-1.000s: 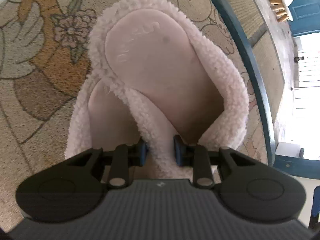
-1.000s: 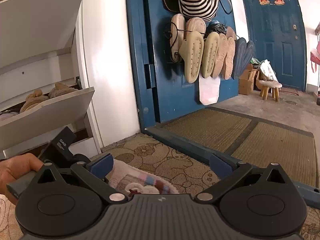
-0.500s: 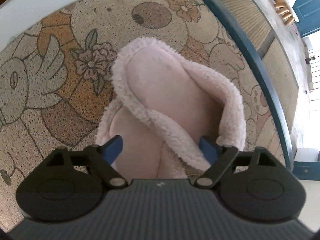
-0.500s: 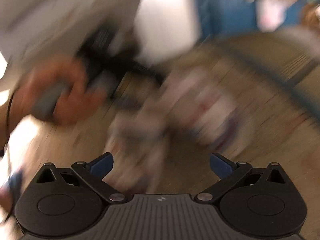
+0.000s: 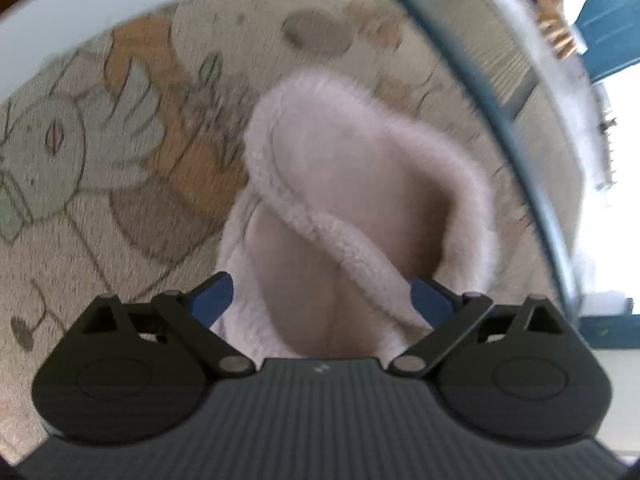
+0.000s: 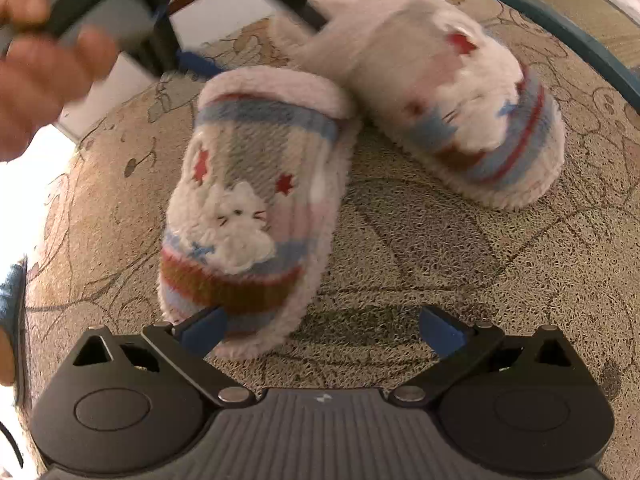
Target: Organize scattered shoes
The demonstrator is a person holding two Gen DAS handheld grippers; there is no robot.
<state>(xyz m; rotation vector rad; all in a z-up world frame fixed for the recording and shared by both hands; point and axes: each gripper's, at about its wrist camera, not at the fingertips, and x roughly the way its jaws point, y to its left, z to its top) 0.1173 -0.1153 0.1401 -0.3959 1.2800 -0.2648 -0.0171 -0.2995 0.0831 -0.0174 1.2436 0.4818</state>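
Two pink fluffy slippers lie on the patterned doormat [image 6: 460,264]. In the right wrist view I see their striped toes with white cat faces: the near slipper [image 6: 248,208] and the far slipper [image 6: 452,92], heels touching. From the left wrist view the far slipper's insole [image 5: 360,168] overlaps the near slipper's heel [image 5: 288,280]. My left gripper [image 5: 322,300] hangs open above the heels, holding nothing. My right gripper [image 6: 322,328] is open just above the mat, its left fingertip [image 6: 204,328] at the near slipper's toe.
A blue door sill [image 6: 560,28] borders the mat on the right, also seen as the blue door sill [image 5: 520,152]. A white cabinet base [image 6: 224,20] stands behind the slippers. A person's hand [image 6: 44,68] holds the left gripper at the top left.
The left gripper opened, let go of the slipper's fluffy edge and drew back. The right gripper swung down from facing the door to the slippers on the mat.
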